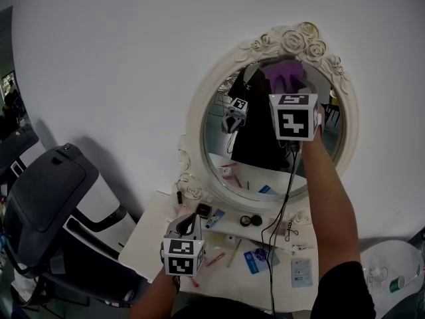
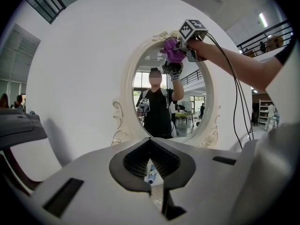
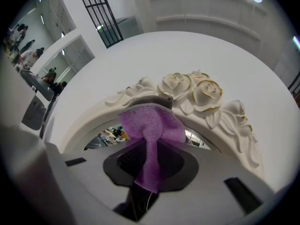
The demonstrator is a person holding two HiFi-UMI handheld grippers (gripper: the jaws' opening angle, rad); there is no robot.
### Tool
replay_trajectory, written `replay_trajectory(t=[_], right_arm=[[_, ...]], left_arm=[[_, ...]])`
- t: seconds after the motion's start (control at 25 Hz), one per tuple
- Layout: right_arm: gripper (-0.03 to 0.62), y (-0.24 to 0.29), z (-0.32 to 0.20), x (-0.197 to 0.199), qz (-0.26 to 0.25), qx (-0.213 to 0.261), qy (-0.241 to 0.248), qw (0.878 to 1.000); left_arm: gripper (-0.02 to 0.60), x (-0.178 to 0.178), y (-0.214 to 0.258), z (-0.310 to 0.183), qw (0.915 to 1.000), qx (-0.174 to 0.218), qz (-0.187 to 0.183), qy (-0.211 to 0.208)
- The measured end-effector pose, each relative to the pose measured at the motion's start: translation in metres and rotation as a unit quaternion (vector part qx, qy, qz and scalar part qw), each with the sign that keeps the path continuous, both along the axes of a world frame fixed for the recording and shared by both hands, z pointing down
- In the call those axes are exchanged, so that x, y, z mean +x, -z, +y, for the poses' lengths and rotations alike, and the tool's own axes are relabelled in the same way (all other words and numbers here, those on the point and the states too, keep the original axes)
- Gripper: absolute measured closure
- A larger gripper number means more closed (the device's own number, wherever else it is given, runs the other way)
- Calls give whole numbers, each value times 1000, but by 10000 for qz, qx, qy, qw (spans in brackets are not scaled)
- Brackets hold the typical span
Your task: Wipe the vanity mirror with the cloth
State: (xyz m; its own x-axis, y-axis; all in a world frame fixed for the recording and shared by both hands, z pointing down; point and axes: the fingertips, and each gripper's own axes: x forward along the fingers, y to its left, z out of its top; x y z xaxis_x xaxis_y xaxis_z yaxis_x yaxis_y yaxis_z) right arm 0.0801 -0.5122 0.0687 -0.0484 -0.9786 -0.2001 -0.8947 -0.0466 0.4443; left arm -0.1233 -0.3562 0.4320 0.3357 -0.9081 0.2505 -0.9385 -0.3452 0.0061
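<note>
While the purple cloth (image 3: pixel 151 125) is pinched between the closed jaws of the right claw (image 3: pixel 147 156), its free end fans out ahead of the tips and presses against the top of the vanity mirror (image 1: pixel 196 121). It sits just below the carved, gold-edged roses (image 3: pixel 192 90) that crown the white oval frame. A strip of the cloth trails back through the claw's dark pads towards the camera. The right claw is raised high on an outstretched arm (image 1: pixel 327 198), and a black cable (image 1: pixel 287 191) hangs below it down to the desk (image 1: pixel 149 234). The glass beyond the claw reflects the person in a dark top and both claws. Far below and to the left, the left claw (image 2: pixel 151 149) hovers low over the desk and points at the foot of the mirror. Its jaws are drawn together with nothing between them. A blue tube (image 1: pixel 214 218) lies on the desk just ahead of it, among other small items too small to name. To the left of the left claw stands a dark office chair (image 1: pixel 50 198) against the white wall (image 1: pixel 119 58).
</note>
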Motion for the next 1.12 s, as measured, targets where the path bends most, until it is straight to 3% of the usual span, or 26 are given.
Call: replay_trajectory(t=[0.48,0.64,0.8,1.12], right_arm=[[526,-31,-22,-80,584,-172,455,9971],[525,-38,-15,-79,363,-217,771,9961],[525,-56,16,-50,335,-94,783,9963],[525,-90,55,83,-334,-92,-30,9994]], left_arm=[[584,-26,-2,19,9989,-4,83,457],[584,-33,-4,25,9983,-39,183,556],[584,-20,-6,27,9990,-66,178,404],[584,25,-10,19,9998,-142,75,-120]])
